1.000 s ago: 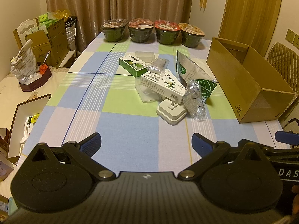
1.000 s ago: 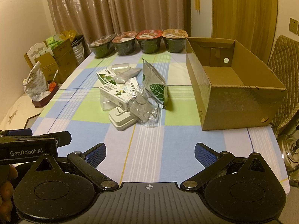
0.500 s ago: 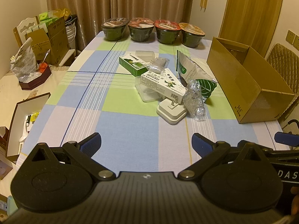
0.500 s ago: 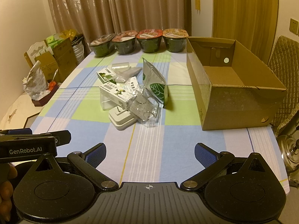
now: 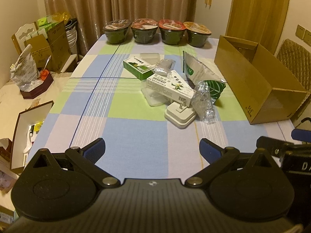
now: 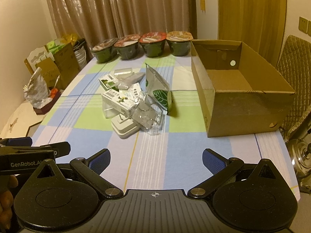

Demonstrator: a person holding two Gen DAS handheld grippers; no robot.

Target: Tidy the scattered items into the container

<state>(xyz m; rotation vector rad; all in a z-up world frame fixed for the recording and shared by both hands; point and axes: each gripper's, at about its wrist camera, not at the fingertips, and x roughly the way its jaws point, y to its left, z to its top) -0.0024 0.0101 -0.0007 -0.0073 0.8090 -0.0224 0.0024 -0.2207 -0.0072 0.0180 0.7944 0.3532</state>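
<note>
While you hold both tools low over the near edge of the table (image 5: 136,155), each one has its two blue fingers spread wide with nothing between them. Your left gripper (image 5: 152,149) hangs over a blue square of the checked cloth. Your right gripper (image 6: 156,160) hangs over the cloth too, a bit nearer to the box side. In the right wrist view the left tool shows at the left edge, with your fingers (image 6: 7,198) wrapped under it.

Nothing sits between your tools and the pile. The bare cloth runs straight up to it.

The pile lies in the middle of the table, well apart from both tools. The closest thing is a white plug block (image 5: 179,114). A long white carton (image 5: 170,86) leans across it and across a clear plastic tray (image 5: 154,97). A crinkly clear wrapper (image 5: 204,103) lies just beside the plug block on the right. Behind that wrapper stands a silver pouch with a green leaf (image 5: 202,75), tilted toward the box. Farther back is a green and white carton (image 5: 137,67), touching a small grey packet (image 5: 164,67), and a clear lid-like piece (image 5: 149,57) lies behind them.

The cardboard box (image 6: 243,97) is the container. It sits open on the right side of the table, near the pouch but not touching it. Its inside looks bare in the right wrist view.

Four sealed bowls (image 5: 155,31) stand in a row at the far end, in front of the curtain (image 5: 136,3). A padded chair (image 6: 295,68) stands past the box. More boxes and bags (image 5: 44,44) crowd the floor on the left.
</note>
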